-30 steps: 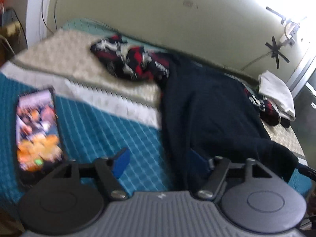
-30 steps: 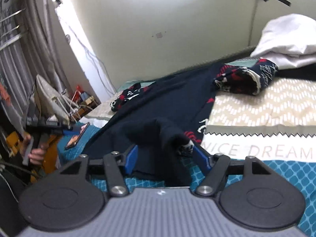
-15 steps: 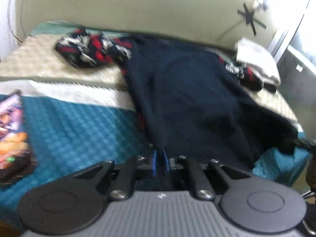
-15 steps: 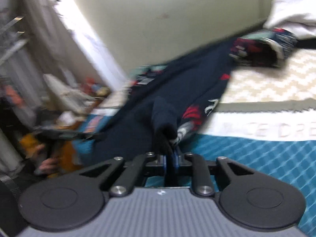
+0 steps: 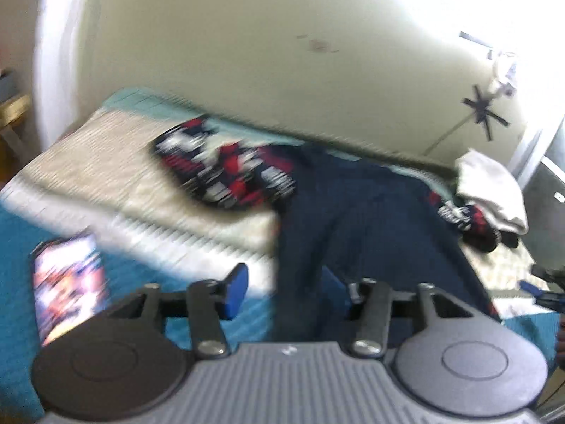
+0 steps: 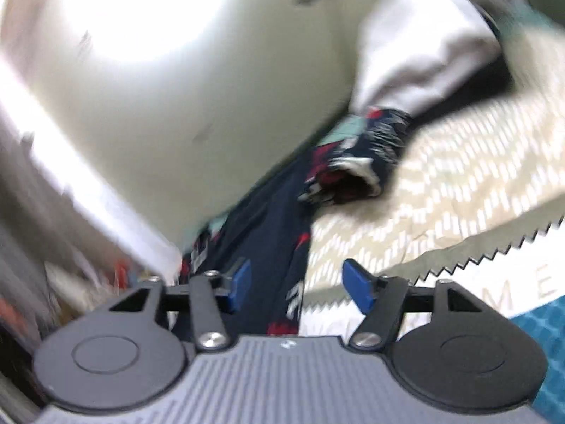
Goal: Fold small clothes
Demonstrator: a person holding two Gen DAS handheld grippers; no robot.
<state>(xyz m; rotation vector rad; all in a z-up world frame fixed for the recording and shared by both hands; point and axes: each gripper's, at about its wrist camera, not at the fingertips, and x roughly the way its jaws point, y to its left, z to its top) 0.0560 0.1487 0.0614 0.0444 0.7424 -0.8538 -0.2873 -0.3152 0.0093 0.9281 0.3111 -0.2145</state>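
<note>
**Both grippers opening over a dark garment on the bed**

Left wrist view, blurred. Left gripper (image 5: pixel 282 293): jaws opening, blue fingers (image 5: pixel 236 291) apart. The edge of the navy garment (image 5: pixel 356 212) runs down between them, but the left pad stands clear of the cloth; the right pad is half hidden behind the fabric, so contact there cannot be told. No pinch visible.

The navy garment lies spread across the bed (image 5: pixel 106 162), from near the wall down to the front edge. A red, white and navy patterned sleeve (image 5: pixel 226 173) extends to its left over the cream chevron part of the bedspread. A second patterned cuff (image 5: pixel 462 215) shows at the right, touching a folded white cloth (image 5: pixel 491 190). A phone (image 5: pixel 69 282) with a lit screen rests on the teal quilted part of the bedspread, left of the gripper. The tip of the other gripper shows at the far right edge.

Right wrist view, heavily blurred and tilted. Right gripper (image 6: pixel 296 286): jaws opening, blue fingers (image 6: pixel 358 288) well apart. A strip of the navy garment (image 6: pixel 268 233) passes between them without either pad pressing on it. Patterned cuff (image 6: pixel 353 166) lies beyond, on the cream chevron bedspread (image 6: pixel 459 183), just below the white cloth (image 6: pixel 416 46). Sawtooth border and pale lettering cross the bedspread at the right.
</note>
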